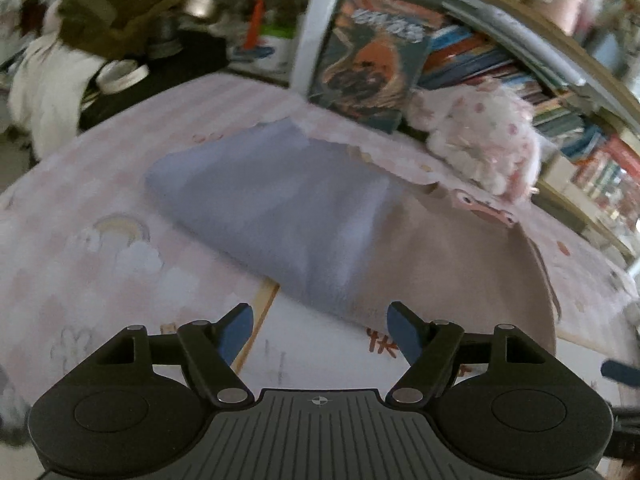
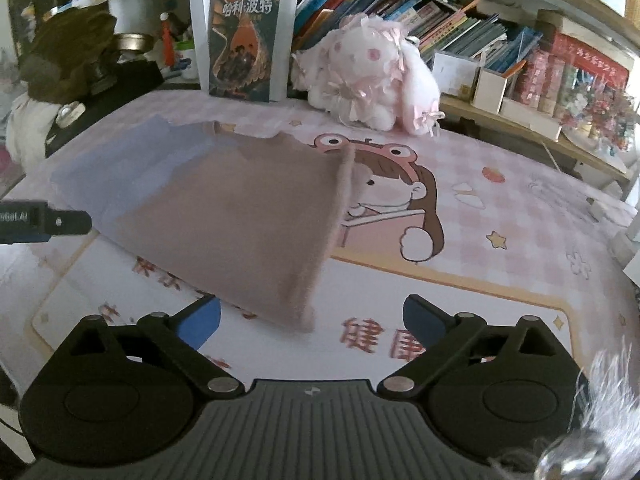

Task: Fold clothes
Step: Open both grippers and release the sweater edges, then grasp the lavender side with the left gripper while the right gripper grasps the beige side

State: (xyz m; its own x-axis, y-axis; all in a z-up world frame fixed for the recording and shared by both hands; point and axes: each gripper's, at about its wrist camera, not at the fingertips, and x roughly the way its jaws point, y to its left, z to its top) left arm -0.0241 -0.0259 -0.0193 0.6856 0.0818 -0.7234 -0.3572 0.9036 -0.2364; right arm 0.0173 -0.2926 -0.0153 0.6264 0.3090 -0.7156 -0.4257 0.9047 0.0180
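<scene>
At the far left edge of the desk sits a brown bag (image 2: 68,60) on top of white fabric, beside a dark surface holding a metal bowl (image 2: 132,42). The desk is covered by a pink checked mat (image 2: 520,208) printed with a cartoon girl, clouds and a rainbow.

On the left half of the mat lies the folded garment, which shows two colours. Its lavender part (image 1: 272,204) lies toward the left and back, flat on the mat, and its beige part (image 2: 240,216) spreads from there toward the right and the front edge, covering some of the red lettering on the mat. The right hem of the beige part lies over the cartoon girl's face.

The left gripper (image 1: 320,334) is spread wide with nothing between its blue-padded fingers (image 1: 236,330); it hovers just in front of the near edge of the garment, where the two colours meet. The right gripper (image 2: 312,322) is likewise released and empty, its fingers (image 2: 424,322) either side of the near beige corner without touching it.

Behind the garment a book (image 2: 248,40) stands upright against a white post. To its right a pink and white plush toy (image 2: 368,76) rests on the back of the mat, and rows of books fill the shelves (image 2: 460,20) beyond.
</scene>
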